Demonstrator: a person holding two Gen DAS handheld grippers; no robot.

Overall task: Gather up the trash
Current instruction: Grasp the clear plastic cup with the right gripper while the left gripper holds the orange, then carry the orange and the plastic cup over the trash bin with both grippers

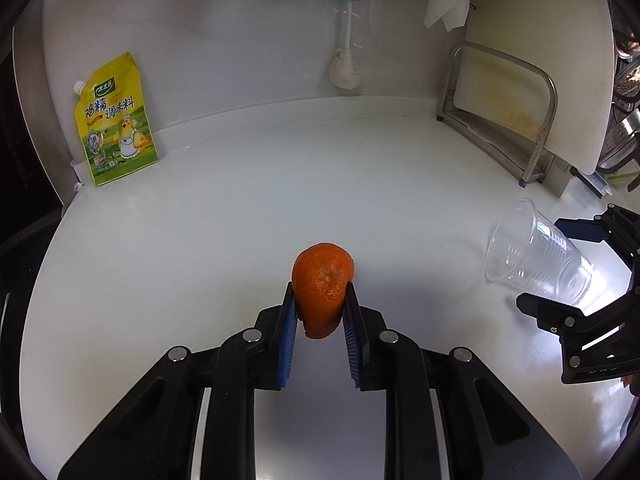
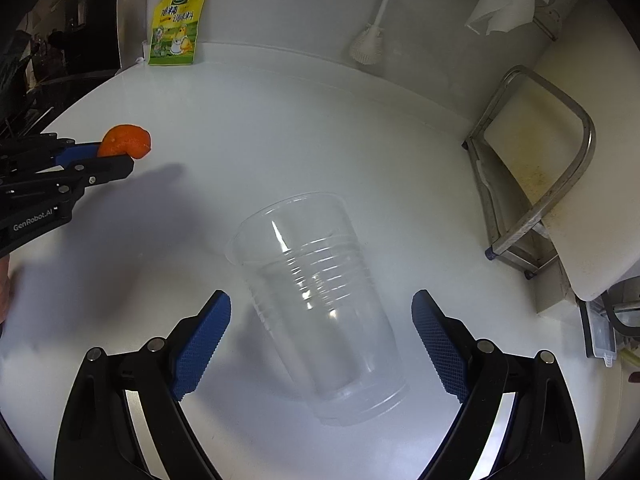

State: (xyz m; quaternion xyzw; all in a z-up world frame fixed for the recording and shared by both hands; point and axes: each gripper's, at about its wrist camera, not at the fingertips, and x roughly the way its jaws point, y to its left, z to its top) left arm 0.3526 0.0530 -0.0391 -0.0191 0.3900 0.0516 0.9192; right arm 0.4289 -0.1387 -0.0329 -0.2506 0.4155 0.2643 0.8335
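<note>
Both cameras ride just behind their own jaws and tilt down across the white counter (image 1: 200, 220) toward the back wall. The left view sits close over an orange peel (image 1: 323, 288) and catches the right gripper (image 1: 560, 272) at its right edge. The right view hangs near a clear plastic cup (image 2: 320, 304) and catches the left gripper (image 2: 116, 156) at its left edge. Both share the yellow pouch (image 1: 116, 120), the brush (image 1: 347, 40) and the metal rack (image 1: 520, 120).

I see a clear plastic cup (image 2: 320, 304) lying on its side mid-counter, and orange peel (image 1: 323, 288) pinched off the surface.
</note>
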